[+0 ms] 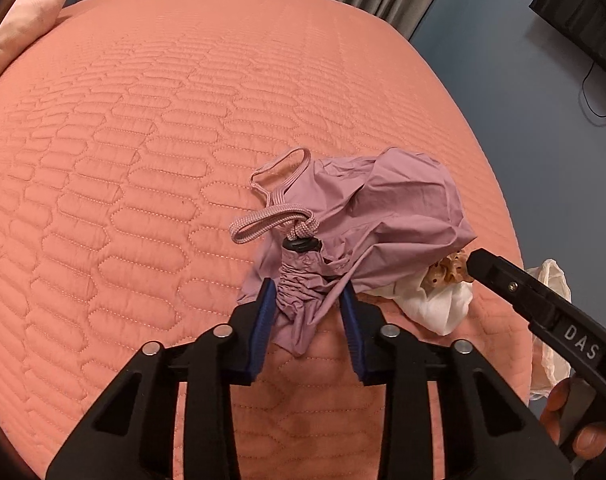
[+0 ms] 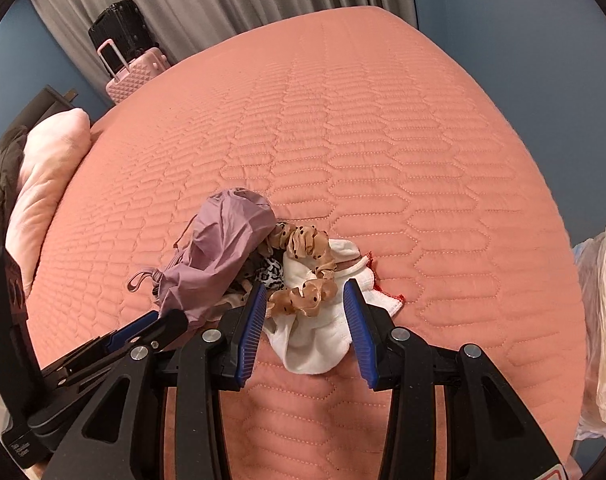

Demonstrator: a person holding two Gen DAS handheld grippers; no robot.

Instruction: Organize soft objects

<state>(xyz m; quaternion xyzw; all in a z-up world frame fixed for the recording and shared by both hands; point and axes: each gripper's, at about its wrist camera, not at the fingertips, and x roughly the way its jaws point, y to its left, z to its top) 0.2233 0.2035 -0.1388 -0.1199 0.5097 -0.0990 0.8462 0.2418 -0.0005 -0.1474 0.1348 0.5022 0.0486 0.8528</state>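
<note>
A mauve drawstring pouch (image 1: 383, 208) with a cord and a black toggle (image 1: 301, 245) lies on the salmon quilted bed (image 1: 143, 160). My left gripper (image 1: 307, 304) is shut on the pouch's gathered neck, with both blue pads against the fabric. Beside the pouch (image 2: 223, 240) sit a tan dotted scrunchie (image 2: 307, 292), a white cloth (image 2: 319, 344) and a black-and-white patterned piece (image 2: 271, 273). My right gripper (image 2: 305, 312) stands open around the scrunchie and white cloth, its pads not squeezing them. One of its black fingers (image 1: 487, 266) shows at the right of the left wrist view.
A pale pink pillow (image 2: 47, 184) lies at the bed's left end. Pink (image 2: 135, 76) and black (image 2: 123, 28) suitcases stand by grey curtains. A thin plastic bag (image 2: 603, 320) hangs past the bed's right edge. A dark screen (image 1: 583, 12) is on the blue wall.
</note>
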